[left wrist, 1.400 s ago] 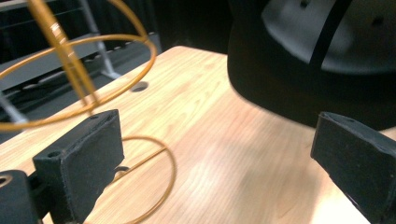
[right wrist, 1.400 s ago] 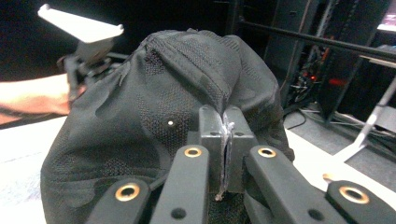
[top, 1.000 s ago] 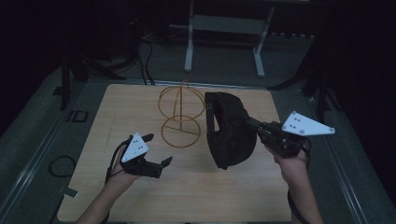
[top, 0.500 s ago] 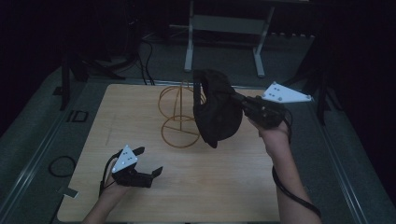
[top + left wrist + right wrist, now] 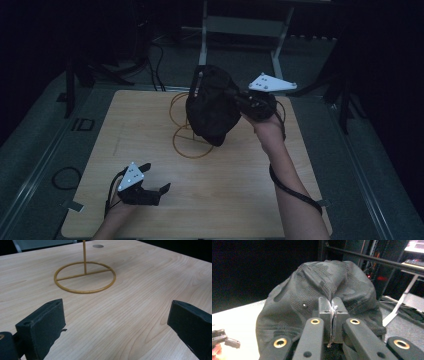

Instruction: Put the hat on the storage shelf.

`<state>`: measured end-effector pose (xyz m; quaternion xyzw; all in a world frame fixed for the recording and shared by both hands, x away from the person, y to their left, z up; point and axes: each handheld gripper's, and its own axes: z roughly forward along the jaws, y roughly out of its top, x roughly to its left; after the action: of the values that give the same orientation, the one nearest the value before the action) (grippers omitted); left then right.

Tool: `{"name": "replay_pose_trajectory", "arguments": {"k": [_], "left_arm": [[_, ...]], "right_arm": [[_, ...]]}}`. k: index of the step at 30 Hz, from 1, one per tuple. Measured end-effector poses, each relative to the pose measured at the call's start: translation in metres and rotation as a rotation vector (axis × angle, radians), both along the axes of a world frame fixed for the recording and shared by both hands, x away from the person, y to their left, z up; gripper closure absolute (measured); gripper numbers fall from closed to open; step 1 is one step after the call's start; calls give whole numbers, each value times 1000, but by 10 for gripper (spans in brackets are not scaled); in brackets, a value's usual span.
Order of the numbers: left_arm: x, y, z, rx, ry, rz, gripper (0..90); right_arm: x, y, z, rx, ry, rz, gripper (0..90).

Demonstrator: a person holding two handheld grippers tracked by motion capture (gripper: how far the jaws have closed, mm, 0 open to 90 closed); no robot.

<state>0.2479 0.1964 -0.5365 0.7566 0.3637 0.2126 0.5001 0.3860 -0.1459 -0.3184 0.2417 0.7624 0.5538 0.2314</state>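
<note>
Nearest to me, my left claw (image 5: 152, 192) sits low over the front left part of the tabletop (image 5: 240, 200), released, its two jaws spread wide with nothing between them. In the left gripper view I look out between those parted jaws across bare pale wood to the round base ring of the gold wire stand (image 5: 85, 277), which lies flat on the tabletop with a crossbar through it and a thin upright post rising from the crossbar. The left claw is well apart from that ring.

Farther out, my right forearm reaches across the right side of the tabletop, and the right claw (image 5: 235, 97) is raised above the middle of the far half. It is clenched on the black cap (image 5: 212, 107): in the right gripper view the two jaws stand pressed together with a fold of the cap's dark mesh fabric pinched between them, and the cap (image 5: 322, 297) bulges up and away beyond the jaw tips. From the high view the cap hangs off the tabletop, in front of the upper part of the wire stand (image 5: 192, 145), hiding much of it; I cannot tell whether the cap touches the stand's top ring. The stand's base ring shows just below the cap.

Beyond the far edge of the tabletop stand pale metal frame legs (image 5: 205, 30) on a dim floor.
</note>
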Motion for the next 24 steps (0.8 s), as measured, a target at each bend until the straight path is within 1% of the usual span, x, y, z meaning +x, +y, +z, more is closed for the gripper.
{"name": "replay_pose_trajectory", "arguments": {"k": [4,6,9,11,12,14,16,19,21,24], "left_arm": [[0,3,1,-14,-4,8,19],[0,4,1,-18,-9,11,19],[0,5,0,-7,-8,15,19],[1,5,-1,12,-8,20,19],[1,7,-2,12,-6,20,19],[1,9,-2,-2,-1,26,19],[1,9,-2,-4,-1,27,19],[1,9,-3,-6,0,24,19],[1,9,-3,-5,1,21,19],[1,9,-3,-10,3,20,19]], "right_arm": [[7,12,-10,-30,18,-1,886],[10,16,-14,-33,32,2,886],[13,21,-20,-38,45,3,886],[16,25,-23,-42,60,1,886],[17,26,-25,-47,64,0,886],[19,30,-28,-56,74,0,885],[22,33,-30,-56,88,2,884],[22,41,-33,-70,93,7,879],[23,47,-35,-92,85,-7,877],[24,50,-37,-81,89,-8,862]]}}
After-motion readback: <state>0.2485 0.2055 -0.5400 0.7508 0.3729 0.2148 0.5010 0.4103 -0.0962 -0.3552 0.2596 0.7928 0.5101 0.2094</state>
